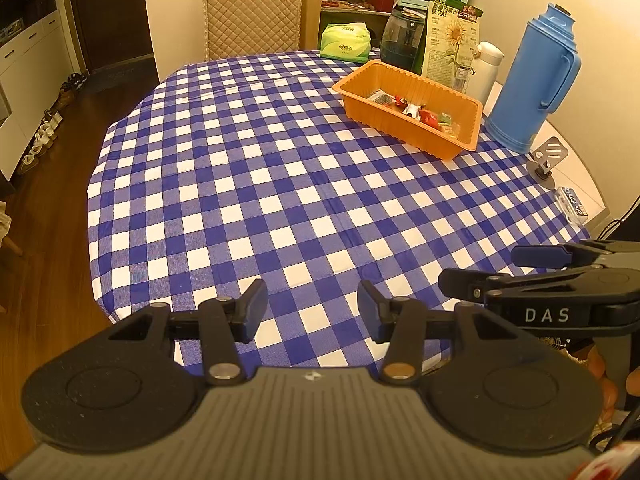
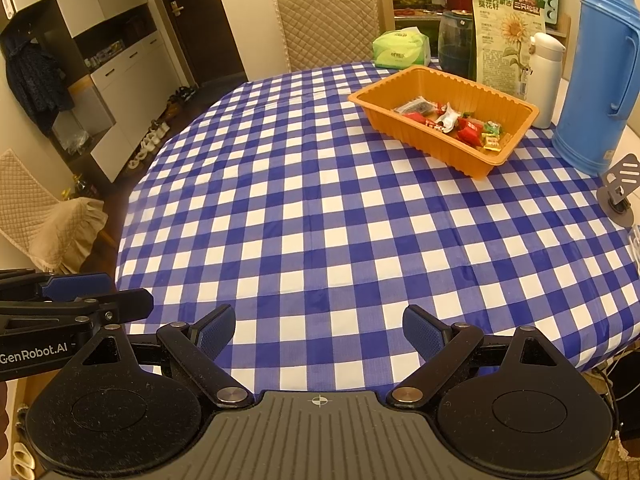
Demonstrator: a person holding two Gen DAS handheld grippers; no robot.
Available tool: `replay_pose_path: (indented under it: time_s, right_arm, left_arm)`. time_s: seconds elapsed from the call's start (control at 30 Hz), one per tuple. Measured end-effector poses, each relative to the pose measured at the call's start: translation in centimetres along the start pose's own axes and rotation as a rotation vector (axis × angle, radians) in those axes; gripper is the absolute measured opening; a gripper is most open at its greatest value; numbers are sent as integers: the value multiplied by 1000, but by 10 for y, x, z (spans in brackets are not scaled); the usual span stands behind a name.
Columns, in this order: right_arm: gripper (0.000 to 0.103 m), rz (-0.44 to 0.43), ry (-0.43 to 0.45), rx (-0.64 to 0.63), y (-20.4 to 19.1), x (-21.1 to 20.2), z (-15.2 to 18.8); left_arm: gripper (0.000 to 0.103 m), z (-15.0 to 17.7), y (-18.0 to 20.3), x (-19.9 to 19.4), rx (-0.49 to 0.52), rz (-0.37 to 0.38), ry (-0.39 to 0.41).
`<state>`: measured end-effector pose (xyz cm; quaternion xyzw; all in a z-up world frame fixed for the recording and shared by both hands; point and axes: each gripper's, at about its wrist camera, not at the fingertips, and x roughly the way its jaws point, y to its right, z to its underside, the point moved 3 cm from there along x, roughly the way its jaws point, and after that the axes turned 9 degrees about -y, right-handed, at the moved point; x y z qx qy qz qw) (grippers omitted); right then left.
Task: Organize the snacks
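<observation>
An orange plastic tray (image 1: 362, 80) (image 2: 512, 146) stands at the far right of the table with several wrapped snacks (image 1: 416, 112) (image 2: 452, 118) lying in it. My left gripper (image 1: 312, 310) hovers open over the near edge of the blue-and-white checked tablecloth (image 1: 256, 184), with nothing between its fingers. My right gripper (image 2: 319, 330) is open wider beside it, also empty. Each gripper shows at the other view's side, the right one (image 1: 500, 270) and the left one (image 2: 116, 294). Both are far from the tray.
Behind the tray stand a sunflower-seed bag (image 2: 506, 36), a white bottle (image 2: 546, 76), a blue thermos jug (image 2: 600, 80), a dark jar (image 2: 456, 42) and a green tissue pack (image 2: 402, 50). A grey phone stand (image 2: 620, 186) sits at the right edge. A padded chair (image 2: 328, 26) stands opposite.
</observation>
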<state>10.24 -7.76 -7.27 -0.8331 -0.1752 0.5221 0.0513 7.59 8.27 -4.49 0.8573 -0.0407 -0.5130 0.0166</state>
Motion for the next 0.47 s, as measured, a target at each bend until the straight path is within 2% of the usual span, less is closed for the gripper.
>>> replay_pose_path:
  time_s: [0.33, 0.47]
  right_arm:
    - [90, 0, -1, 2, 0, 0, 0]
    - [90, -1, -3, 8, 0, 1, -8]
  left_arm:
    - [47, -5, 2, 0, 3, 2, 8]
    - [52, -4, 0, 4, -2, 5, -3]
